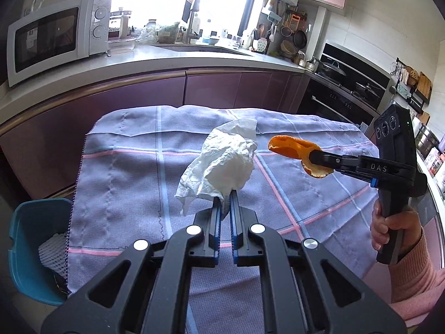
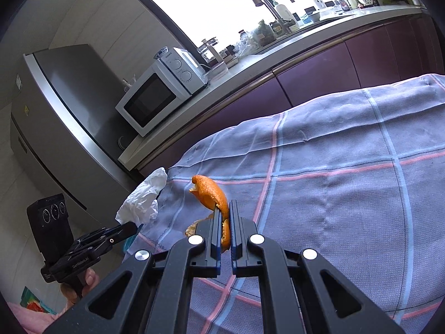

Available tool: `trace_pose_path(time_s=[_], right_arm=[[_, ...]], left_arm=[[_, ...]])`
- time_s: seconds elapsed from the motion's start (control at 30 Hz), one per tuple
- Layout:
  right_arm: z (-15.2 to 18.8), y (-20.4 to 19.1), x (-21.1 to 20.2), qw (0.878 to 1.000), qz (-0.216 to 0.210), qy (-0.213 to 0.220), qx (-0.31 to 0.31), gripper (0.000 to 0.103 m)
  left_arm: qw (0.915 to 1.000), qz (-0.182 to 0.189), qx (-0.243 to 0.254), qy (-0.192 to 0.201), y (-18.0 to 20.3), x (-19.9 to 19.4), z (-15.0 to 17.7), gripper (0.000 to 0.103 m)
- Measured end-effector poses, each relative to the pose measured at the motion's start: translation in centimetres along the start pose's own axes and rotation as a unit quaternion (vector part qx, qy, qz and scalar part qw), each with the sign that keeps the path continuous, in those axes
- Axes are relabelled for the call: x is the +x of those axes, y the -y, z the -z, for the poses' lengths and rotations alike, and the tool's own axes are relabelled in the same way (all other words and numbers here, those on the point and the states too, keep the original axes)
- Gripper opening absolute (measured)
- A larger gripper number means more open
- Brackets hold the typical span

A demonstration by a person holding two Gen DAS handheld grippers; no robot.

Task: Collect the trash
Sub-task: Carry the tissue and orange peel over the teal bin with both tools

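Pinching crumpled white tissue point(image 1: 222, 161) — left gripper point(image 1: 225, 194); right gripper point(image 2: 225, 208) clamps curled orange peel point(image 2: 211, 192).

left wrist: faces counter, close over tablecloth point(image 1: 278, 200) | right wrist: faces microwave point(image 2: 155, 97) | shared: both

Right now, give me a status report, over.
Left claw shut on tissue. Right claw shut on peel. Both lifted off cloth. Bin left, nothing blocking.
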State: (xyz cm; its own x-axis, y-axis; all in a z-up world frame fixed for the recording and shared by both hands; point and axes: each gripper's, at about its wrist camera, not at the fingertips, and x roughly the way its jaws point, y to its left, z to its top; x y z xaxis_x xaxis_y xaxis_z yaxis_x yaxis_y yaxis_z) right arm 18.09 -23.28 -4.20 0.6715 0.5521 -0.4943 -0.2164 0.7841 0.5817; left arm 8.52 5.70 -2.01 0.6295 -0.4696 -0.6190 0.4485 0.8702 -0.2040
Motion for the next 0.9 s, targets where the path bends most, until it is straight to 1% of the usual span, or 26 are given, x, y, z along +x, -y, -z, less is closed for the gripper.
trace_pose_path(time_s=[0.37, 0.9], right_arm=[[0.2, -2.6, 2.0, 1.000, -0.023, -0.015, -0.012, 0.004], [1.0, -5.8, 4.8, 0.998, -0.049, -0.042, -0.028, 0.004]], left_arm=[[0.9995, -0.026, -0.004, 0.016, -1.9, -3.0, 0.8, 0.006], [0.9976, -0.056, -0.033, 0.024, -5.0, -5.9, 2.1, 0.006]])
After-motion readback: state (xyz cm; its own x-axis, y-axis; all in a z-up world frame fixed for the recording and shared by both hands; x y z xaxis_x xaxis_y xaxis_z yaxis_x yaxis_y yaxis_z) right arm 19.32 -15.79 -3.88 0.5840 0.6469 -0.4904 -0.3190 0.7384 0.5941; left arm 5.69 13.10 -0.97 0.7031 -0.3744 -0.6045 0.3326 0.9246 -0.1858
